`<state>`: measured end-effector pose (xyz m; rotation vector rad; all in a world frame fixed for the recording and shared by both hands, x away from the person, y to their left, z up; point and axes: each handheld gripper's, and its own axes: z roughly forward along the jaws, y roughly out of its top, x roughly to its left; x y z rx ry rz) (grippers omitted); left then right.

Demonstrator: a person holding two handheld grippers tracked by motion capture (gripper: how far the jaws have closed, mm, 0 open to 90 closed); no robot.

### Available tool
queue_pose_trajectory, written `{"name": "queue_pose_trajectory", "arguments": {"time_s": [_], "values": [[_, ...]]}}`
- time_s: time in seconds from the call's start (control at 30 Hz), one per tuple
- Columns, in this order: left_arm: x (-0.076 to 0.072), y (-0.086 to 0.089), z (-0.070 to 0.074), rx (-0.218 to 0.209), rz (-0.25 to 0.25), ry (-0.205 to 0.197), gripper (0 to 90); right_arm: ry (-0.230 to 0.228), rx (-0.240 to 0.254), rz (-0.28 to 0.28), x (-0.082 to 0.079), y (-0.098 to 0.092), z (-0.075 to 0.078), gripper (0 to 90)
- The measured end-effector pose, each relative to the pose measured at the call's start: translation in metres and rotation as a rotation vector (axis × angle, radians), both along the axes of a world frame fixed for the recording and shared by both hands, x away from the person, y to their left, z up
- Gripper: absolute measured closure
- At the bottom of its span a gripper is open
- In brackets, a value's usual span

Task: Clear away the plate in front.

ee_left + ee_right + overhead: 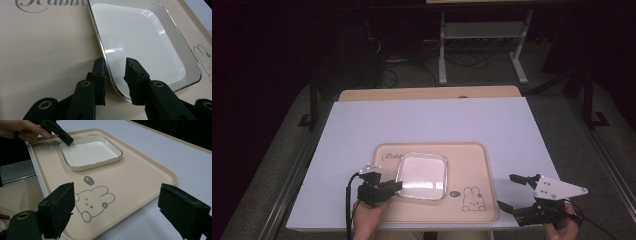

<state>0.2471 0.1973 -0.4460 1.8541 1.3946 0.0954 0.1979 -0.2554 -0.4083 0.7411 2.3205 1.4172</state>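
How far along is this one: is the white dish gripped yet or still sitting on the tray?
Done: the white dish sits on the beige tray, and the left gripper has its jaws either side of the dish rim. In hand: closing on that rim; a gap shows beside the jaws, so no firm grip yet. Left: lifting or moving the dish. The right gripper waits open, off the tray's right edge.

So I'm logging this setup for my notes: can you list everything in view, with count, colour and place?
Table: one, white top, wood edge at the far side.
Tray: one, beige, rabbit drawing, on the table's near half.
Dish: one, white, square with a dark rim line, on the tray's left part.
Left gripper: one, black, jaws astride the dish's near-left rim, a gap visible.
Right gripper: one, black, open, off the tray's right near corner.
Hands: two, at the near edge.
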Motion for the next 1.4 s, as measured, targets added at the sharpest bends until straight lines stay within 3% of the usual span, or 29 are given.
{"name": "queue_pose_trajectory", "arguments": {"time_s": [0.53, 0.8, 1.4], "values": [[-0.007, -0.010, 0.001, 0.018, -0.039, -0.021, 70.8, 0.001, 0.004, 0.002, 0.000, 0.000, 0.000, 13.1], [-0.006, -0.015, 0.001, 0.063, -0.061, -0.042, 73.9, 0.004, 0.002, -0.005, 0.000, 0.000, 0.000, 13.1], [-0.008, -0.013, -0.001, 0.047, -0.063, -0.053, 73.3, 0.004, -0.006, -0.008, 0.000, 0.000, 0.000, 13.1]]}}
